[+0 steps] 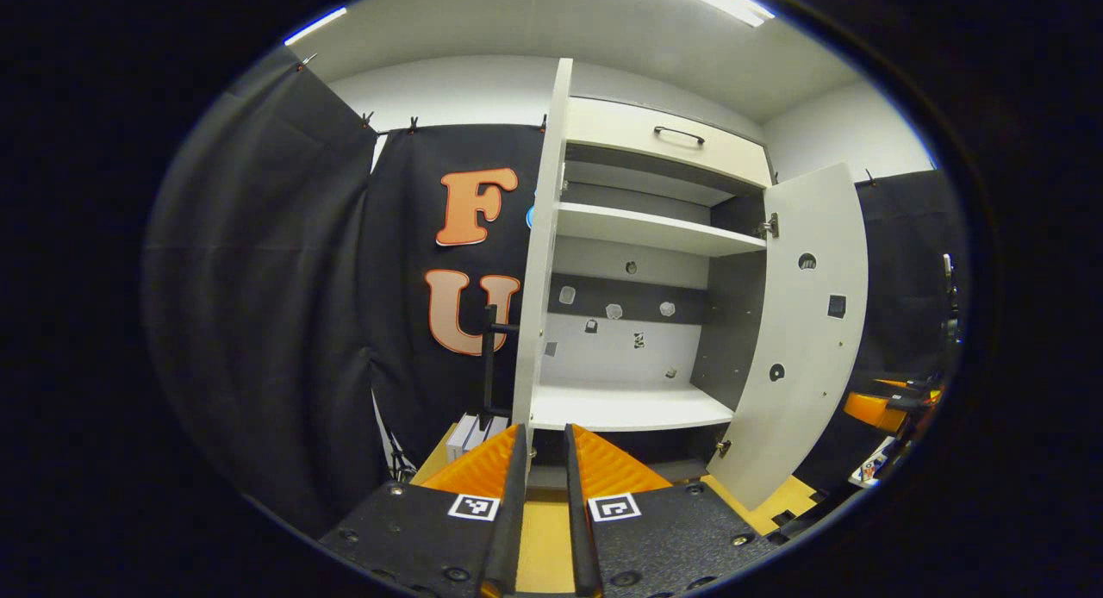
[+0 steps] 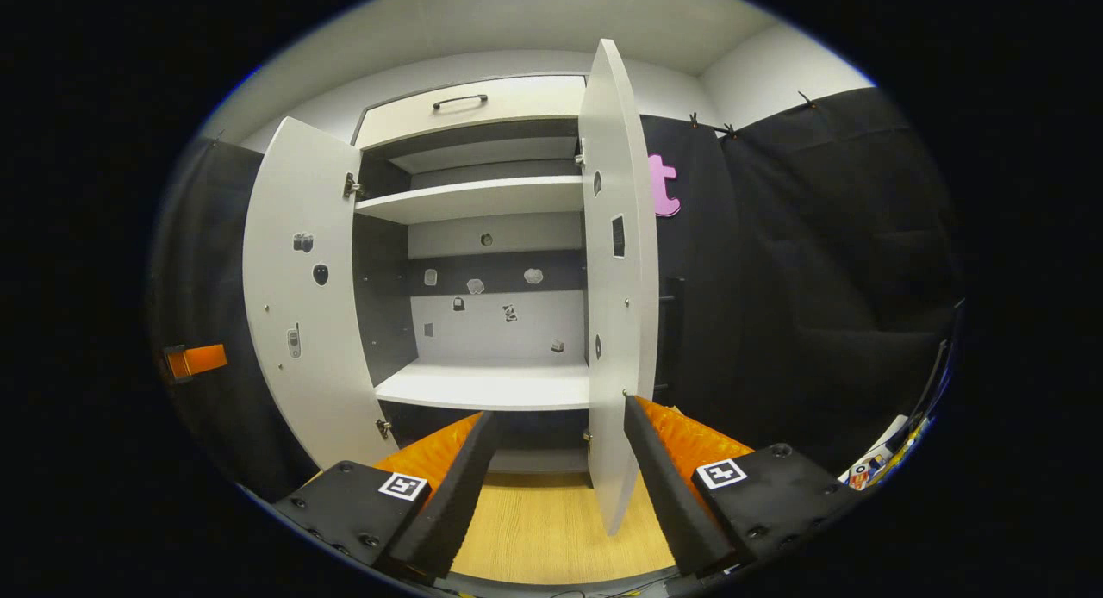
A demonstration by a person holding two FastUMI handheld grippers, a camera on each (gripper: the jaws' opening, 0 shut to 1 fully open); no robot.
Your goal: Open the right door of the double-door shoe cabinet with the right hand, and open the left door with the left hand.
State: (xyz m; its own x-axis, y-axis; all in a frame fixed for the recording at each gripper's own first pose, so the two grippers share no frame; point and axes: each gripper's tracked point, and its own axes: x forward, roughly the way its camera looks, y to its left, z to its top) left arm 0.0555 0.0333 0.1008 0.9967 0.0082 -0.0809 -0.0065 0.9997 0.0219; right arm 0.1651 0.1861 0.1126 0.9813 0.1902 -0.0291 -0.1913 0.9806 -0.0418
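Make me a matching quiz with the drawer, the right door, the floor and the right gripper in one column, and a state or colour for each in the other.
Things:
1. drawer
2. right door
3. floor
4. right gripper

States or colours:
A. light wood
B. fingers wide apart
C. shut
D. swung open

Pairs: 1-C, 2-D, 3-A, 4-B

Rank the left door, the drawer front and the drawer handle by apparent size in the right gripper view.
1. Left door, though nearness inflates it.
2. Drawer front.
3. Drawer handle, by far the smallest.
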